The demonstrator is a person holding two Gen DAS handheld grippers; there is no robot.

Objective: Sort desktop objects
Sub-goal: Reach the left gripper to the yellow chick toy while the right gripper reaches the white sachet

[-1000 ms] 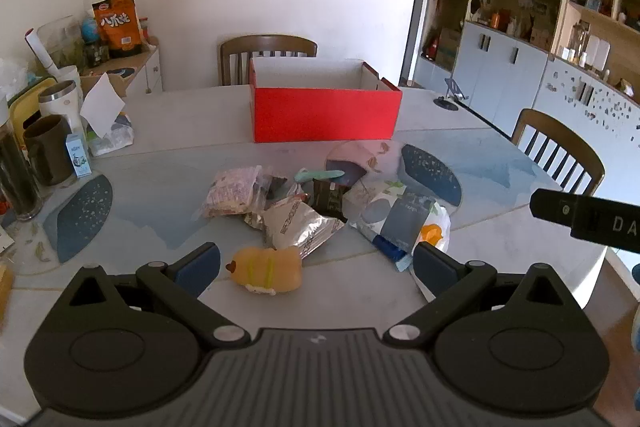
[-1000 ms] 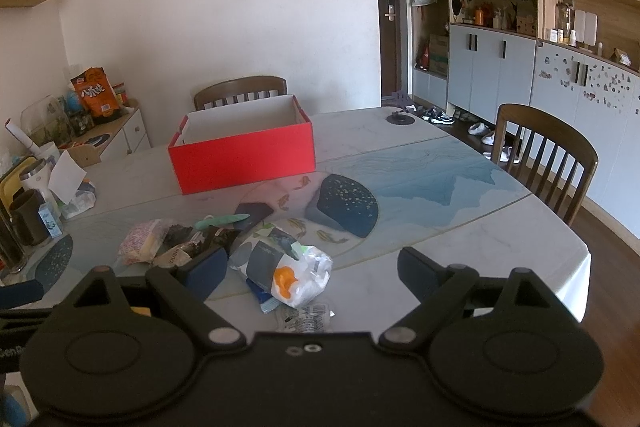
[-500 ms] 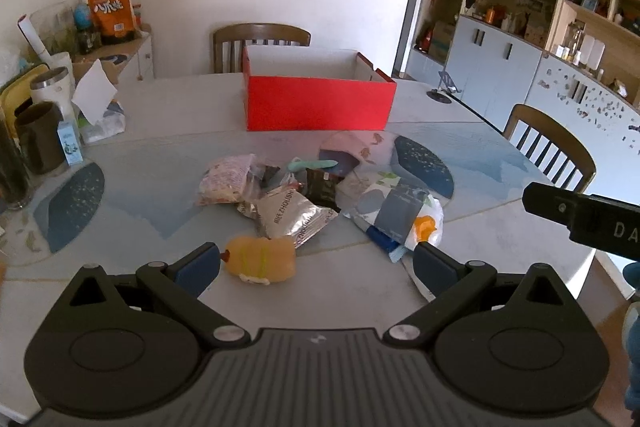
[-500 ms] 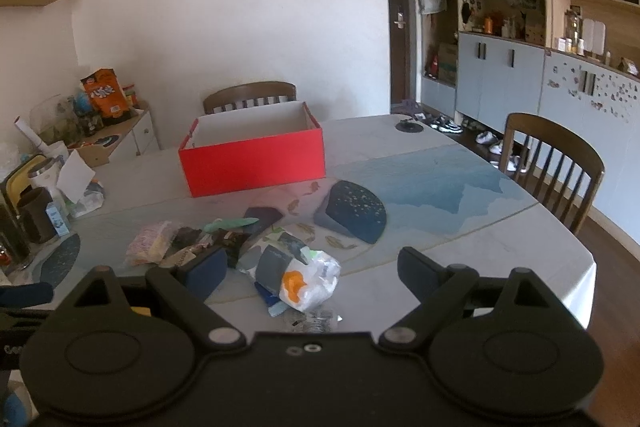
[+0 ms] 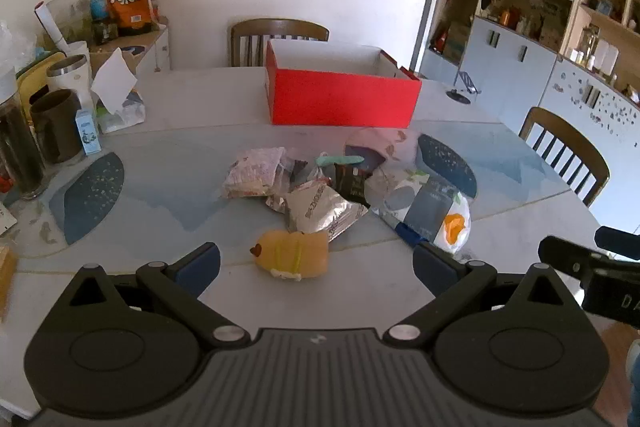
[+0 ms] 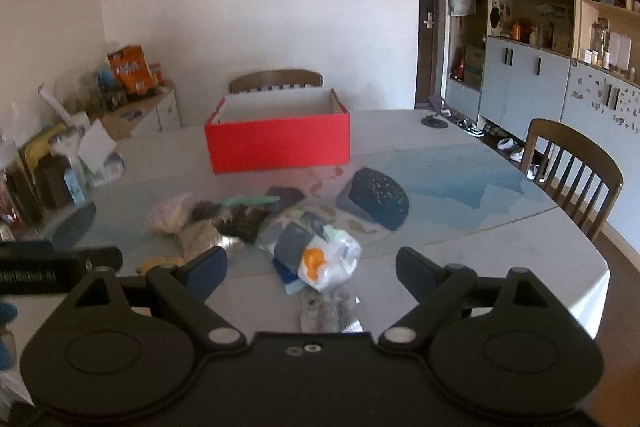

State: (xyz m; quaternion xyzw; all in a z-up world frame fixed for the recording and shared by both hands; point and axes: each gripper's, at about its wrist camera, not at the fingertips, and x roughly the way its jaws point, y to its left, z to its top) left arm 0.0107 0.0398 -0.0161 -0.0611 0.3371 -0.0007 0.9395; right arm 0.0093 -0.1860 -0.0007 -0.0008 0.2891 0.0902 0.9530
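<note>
Both hand-held grippers, left [image 5: 316,263] and right [image 6: 311,269], gape empty above the surface [image 5: 180,131]. The right view is blurred; its housing hides part of a foil packet [image 6: 328,311].

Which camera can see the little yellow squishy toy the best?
The left wrist camera. There the yellow toy lies whole and sharp on the table, between the open fingers of the left gripper. In the right wrist view only a blurry yellow sliver peeks out behind a finger of the right gripper.

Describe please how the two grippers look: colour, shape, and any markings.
The left gripper and the right gripper look alike: black bodies with round discs, silver pivot screws, angled arms and blue pads. White lettering, partly cut off, marks each one's side.
</note>
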